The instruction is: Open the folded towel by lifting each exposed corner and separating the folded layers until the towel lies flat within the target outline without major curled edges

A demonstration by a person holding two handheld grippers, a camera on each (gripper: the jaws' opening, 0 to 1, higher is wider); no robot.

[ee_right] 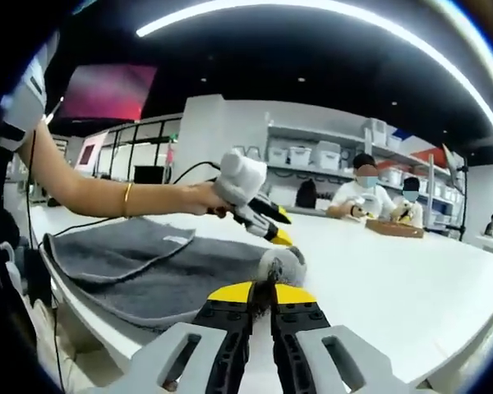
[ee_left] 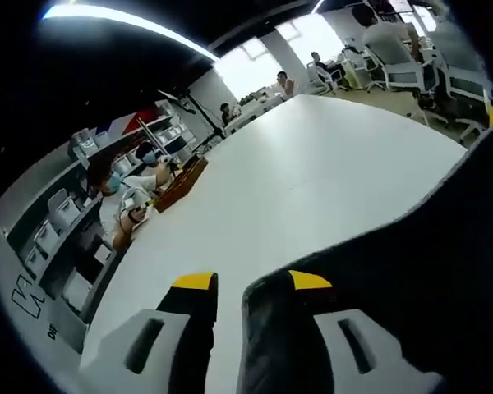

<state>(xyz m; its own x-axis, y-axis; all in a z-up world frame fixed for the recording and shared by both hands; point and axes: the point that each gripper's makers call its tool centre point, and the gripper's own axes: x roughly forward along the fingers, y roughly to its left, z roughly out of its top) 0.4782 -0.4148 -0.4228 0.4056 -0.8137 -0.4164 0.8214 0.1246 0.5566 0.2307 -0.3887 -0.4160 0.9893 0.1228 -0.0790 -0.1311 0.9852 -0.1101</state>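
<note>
The dark grey towel (ee_right: 160, 267) lies on the white table (ee_right: 411, 287), spread part-way, with a folded upper layer (ee_right: 115, 246) lying over the lower one toward the near edge of the table and a small white label (ee_right: 177, 239) at that layer's hem. No target outline can be made out on the table.

In the right gripper view, the right gripper (ee_right: 261, 289) has its 2 yellow-tipped jaws drawn nearly together on a bunched, paler edge of the towel (ee_right: 281, 264), so it appears to pinch that corner. Beyond it the left gripper (ee_right: 275, 231), held in a person's hand (ee_right: 204, 199) with a gold bangle on the wrist, hangs just above the cloth; from here its tips look close together.

In the left gripper view, the left gripper (ee_left: 251, 283) has its jaws apart with a dark fold of towel (ee_left: 271, 328) lying between them against the right-hand jaw; whether that fold is truly clamped cannot be told.

The towel looks soft, thick and limp, light enough to lift by 1 corner but sure to sag and curl back. I judge the best hold is at the hemmed corners, pinching only the top layer, then drawing it outward and low so the edge settles flat
</note>
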